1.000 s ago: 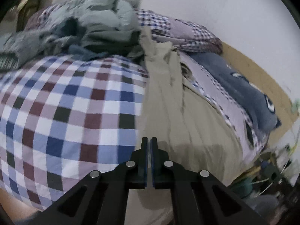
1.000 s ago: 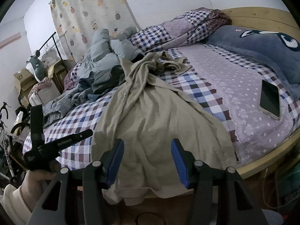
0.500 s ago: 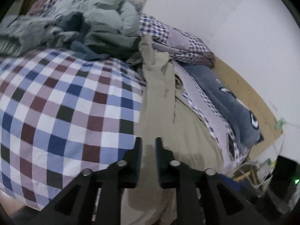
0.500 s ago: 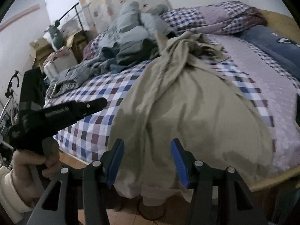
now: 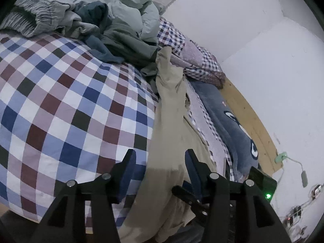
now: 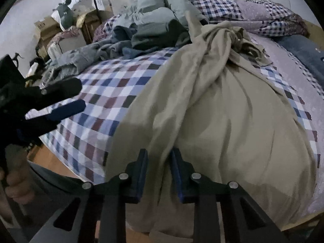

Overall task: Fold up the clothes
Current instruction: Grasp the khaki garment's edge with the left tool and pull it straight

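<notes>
Close your right gripper [image 6: 158, 162], narrowly parted around a ridge of the beige garment [image 6: 232, 121] at lower centre, squarely. Your left gripper [image 5: 160, 160] (jaws wide) straddles its edge; seat cloth deeper before pinching.

Left gripper [image 5: 160, 158]: jaws spread wide, nothing between the pads. A beige garment [image 5: 170, 133] runs from 12 o'clock down through the gap to 6 o'clock, draped over the bed edge. Checked bedsheet [image 5: 66, 105] fills 9 o'clock. Piled grey-green clothes [image 5: 121, 20] at 11 o'clock. Blue plush pillow [image 5: 228, 125] at 3 o'clock, against the wooden headboard [image 5: 249, 117].
</notes>
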Demonstrator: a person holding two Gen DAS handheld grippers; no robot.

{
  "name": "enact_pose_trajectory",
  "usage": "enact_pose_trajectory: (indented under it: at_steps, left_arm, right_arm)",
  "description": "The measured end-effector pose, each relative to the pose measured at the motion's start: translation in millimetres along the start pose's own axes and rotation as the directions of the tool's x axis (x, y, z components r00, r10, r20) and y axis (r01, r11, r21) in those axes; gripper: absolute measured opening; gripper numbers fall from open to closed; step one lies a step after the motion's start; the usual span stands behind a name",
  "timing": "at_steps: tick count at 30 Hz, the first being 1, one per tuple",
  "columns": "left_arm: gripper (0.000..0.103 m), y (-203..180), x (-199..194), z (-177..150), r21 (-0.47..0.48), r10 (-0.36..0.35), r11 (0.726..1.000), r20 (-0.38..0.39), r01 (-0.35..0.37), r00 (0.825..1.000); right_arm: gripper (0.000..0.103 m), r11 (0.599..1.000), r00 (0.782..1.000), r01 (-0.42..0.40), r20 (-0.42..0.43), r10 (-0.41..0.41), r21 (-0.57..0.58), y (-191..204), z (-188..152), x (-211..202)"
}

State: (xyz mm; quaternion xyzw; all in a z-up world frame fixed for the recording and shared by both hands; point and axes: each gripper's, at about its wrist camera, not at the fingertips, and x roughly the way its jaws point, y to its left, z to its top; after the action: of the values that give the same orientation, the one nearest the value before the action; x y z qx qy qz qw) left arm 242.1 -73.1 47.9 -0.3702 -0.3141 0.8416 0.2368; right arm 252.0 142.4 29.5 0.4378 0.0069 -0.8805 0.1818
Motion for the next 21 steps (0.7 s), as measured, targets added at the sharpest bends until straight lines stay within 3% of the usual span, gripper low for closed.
enact_pose_trajectory:
  at_steps: [4,7,8,14,21]
  left_arm:
    - [0.055,-2.4,1.3,-1.5,0.018,-0.009,1.000,-0.014,0.009,1.000]
    - [0.057,-4.1,3.8,-2.0,0.015,-0.026,1.000,-0.023,0.026,0.999]
    - [0.057,-4.7,4.7,-2.2,0.014,-0.032,0.999,-0.027,0.032,0.999]
    - [0.057,-20.5,13.2,-5.7,0.058,-0.097,0.993,-0.072,0.101,0.993]
    - [0.057,-30.4,22.8,-12.5,0.114,-0.066,0.990,-0.113,0.079,0.991]
  right_arm:
    - [0.023,1.000,0.999,0.012,-0.047,-0.012,0.001,0.5,-5.4,10.7]
    - [0.007,1.000,1.000,0.011,-0.020,-0.012,-0.026,8.2,-7.9,4.1]
    - [0.006,0.999,1.000,0.015,-0.002,-0.016,-0.038,11.0,-8.6,-0.2]
    - [0.005,0.997,0.998,0.015,0.064,-0.010,-0.081,22.8,-10.1,-13.8]
    - [0.005,0.991,0.993,0.070,0.101,-0.058,-0.117,28.2,-11.8,-24.4]
